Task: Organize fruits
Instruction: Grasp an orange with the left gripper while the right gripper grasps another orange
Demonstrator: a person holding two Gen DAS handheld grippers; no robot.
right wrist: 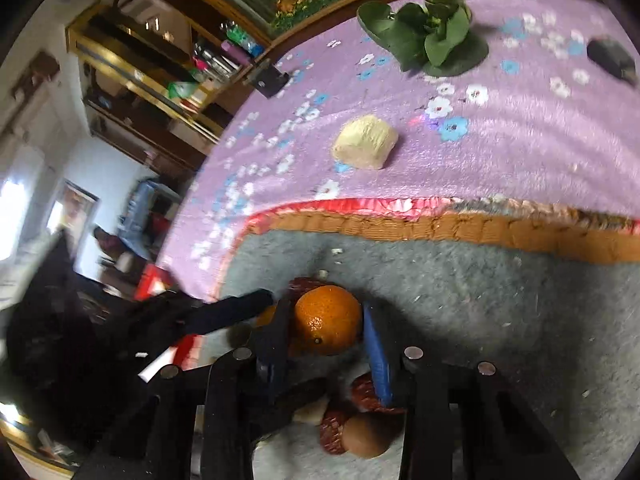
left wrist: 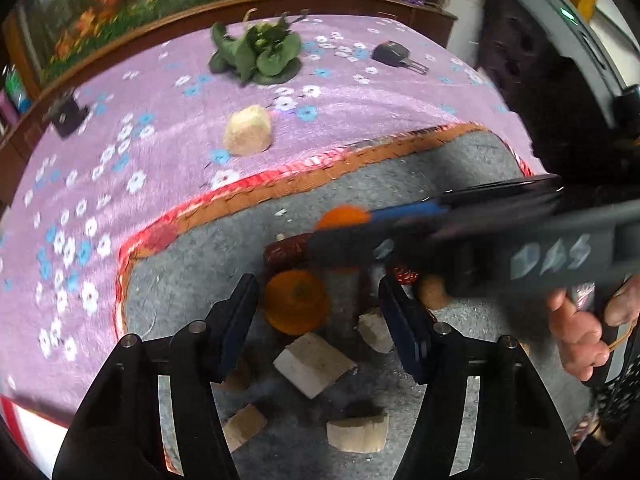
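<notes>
Two small oranges lie on a grey mat (left wrist: 440, 176) among other fruit. In the right wrist view my right gripper (right wrist: 326, 307) is shut on one orange (right wrist: 328, 320), a blue pad (right wrist: 378, 364) against each side. That gripper reaches in from the right in the left wrist view, where the same orange (left wrist: 342, 216) shows behind it. My left gripper (left wrist: 317, 294) points down over the second orange (left wrist: 296, 302). This orange sits between the jaws against the left finger (left wrist: 240, 308), with a gap to the right one, so the gripper is open.
Dark red dates (right wrist: 366, 394) and a brown round fruit (right wrist: 366, 436) lie by the oranges. Several pale cut chunks (left wrist: 314, 364) are scattered on the mat. On the purple flowered cloth (left wrist: 360, 96) are another pale chunk (left wrist: 248, 130), a leafy green vegetable (left wrist: 260, 54) and a black object (left wrist: 396, 56).
</notes>
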